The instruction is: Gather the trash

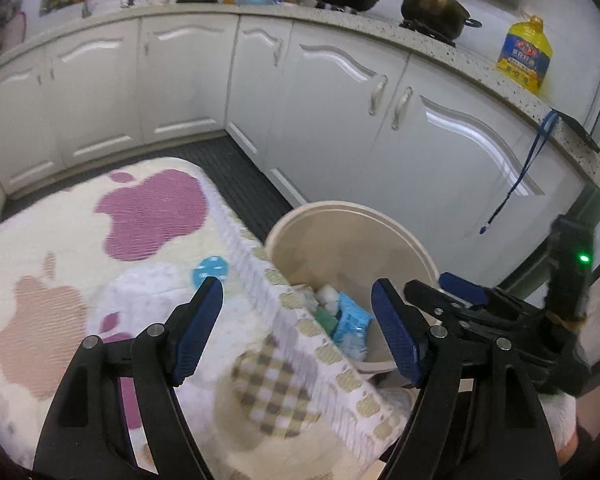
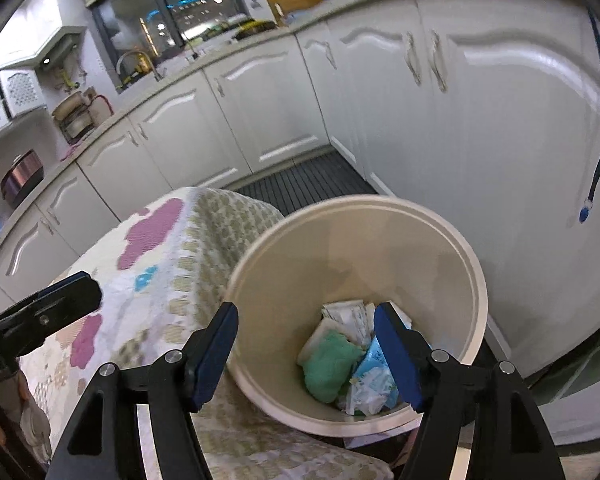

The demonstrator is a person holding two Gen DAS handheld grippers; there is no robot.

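A beige round trash bin [image 2: 474,280] stands on the floor beside the table; it also shows in the left wrist view [image 1: 340,208]. Inside lie a green crumpled piece [image 2: 332,364], a light blue wrapper [image 2: 374,376] and white paper [image 2: 348,312]; the blue wrapper shows in the left wrist view [image 1: 350,318]. My right gripper [image 2: 306,320] is open and empty, above the bin's near rim. My left gripper [image 1: 298,292] is open and empty, over the table's right edge next to the bin. The right gripper [image 1: 456,292] is seen in the left wrist view, the left gripper [image 2: 76,288] in the right wrist view.
The table wears a cloth [image 1: 140,240] with purple, pink and checked patches. White kitchen cabinets [image 1: 440,140] run behind the bin, with a blue lanyard [image 1: 520,176] hanging from the counter. Pots [image 1: 432,8] and a yellow oil bottle [image 1: 524,56] stand on the counter. Dark floor [image 1: 244,176] lies between.
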